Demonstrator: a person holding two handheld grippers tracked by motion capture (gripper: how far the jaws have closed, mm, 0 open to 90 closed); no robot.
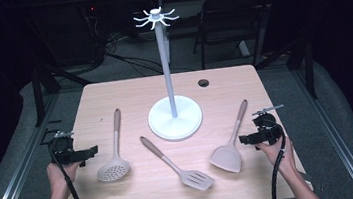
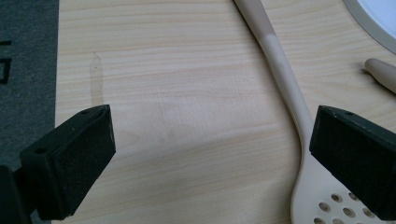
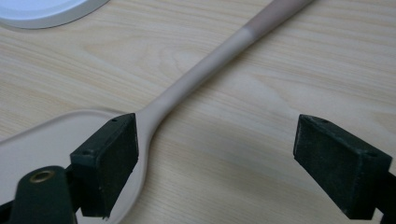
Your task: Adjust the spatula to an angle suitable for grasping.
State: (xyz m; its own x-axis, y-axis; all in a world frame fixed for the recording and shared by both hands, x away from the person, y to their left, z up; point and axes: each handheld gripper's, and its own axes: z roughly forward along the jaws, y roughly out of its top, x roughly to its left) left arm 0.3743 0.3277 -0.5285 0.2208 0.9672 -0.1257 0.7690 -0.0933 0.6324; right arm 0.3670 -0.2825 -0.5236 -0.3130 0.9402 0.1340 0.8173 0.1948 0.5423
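The right tongs (image 1: 243, 139) stood wide open with nothing between the jaws, hovering beside the neck of the solid turner (image 1: 230, 144). That turner lay just at nine o'clock from the jaws, blade at six, handle running up toward one o'clock. The left tongs (image 1: 92, 150) were wide open too, holding nothing, with the skimmer (image 1: 114, 154) just at three o'clock from them, its handle pointing to twelve. I judged the right hand nearer its grab. On the table (image 1: 125, 196) I counted three utensils, the slotted turner (image 1: 178, 164) among them, and one hook stand (image 1: 172, 110).
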